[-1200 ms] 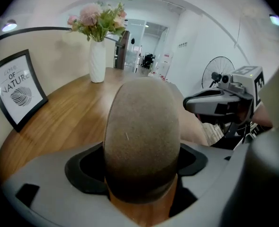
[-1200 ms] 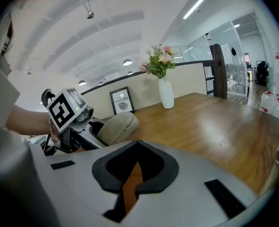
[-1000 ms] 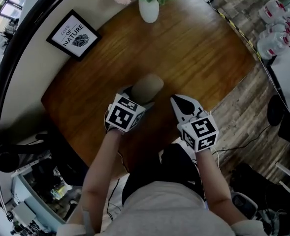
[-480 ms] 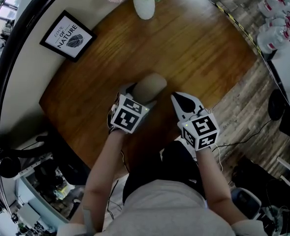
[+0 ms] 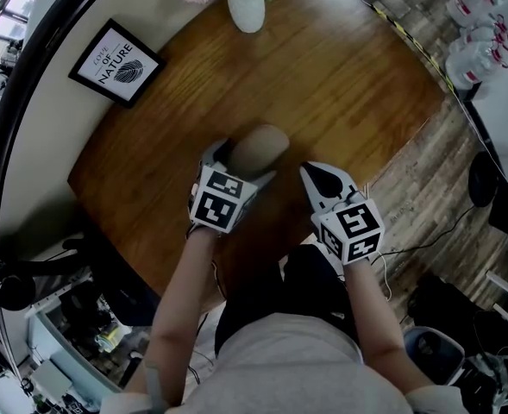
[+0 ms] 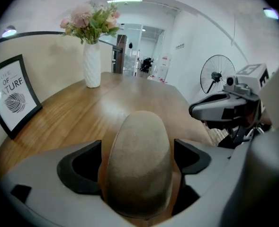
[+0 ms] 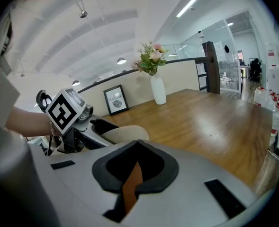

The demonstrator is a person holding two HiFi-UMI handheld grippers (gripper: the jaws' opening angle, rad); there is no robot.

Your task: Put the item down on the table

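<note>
Your left gripper (image 5: pixel 241 164) has just been opening its jaws around the beige rounded item (image 5: pixel 260 145), while both hands otherwise stay almost where they were a second ago. In the left gripper view the item lies between the dark pads with a thin strip of wood showing on either side, so the pads no longer press on it and the grip is released. The item rests on the wooden table (image 5: pixel 348 84), just left of the middle of the head view. Your right gripper (image 5: pixel 316 178) sits just right of the item and apart from it. Its jaws are clenched tip to tip with nothing between them; only the table shows through the slit below the tips. At the top of the head view a white vase (image 5: pixel 246 9) of flowers stands on the table. A framed picture (image 5: pixel 116 61) leans at the upper left.
</note>
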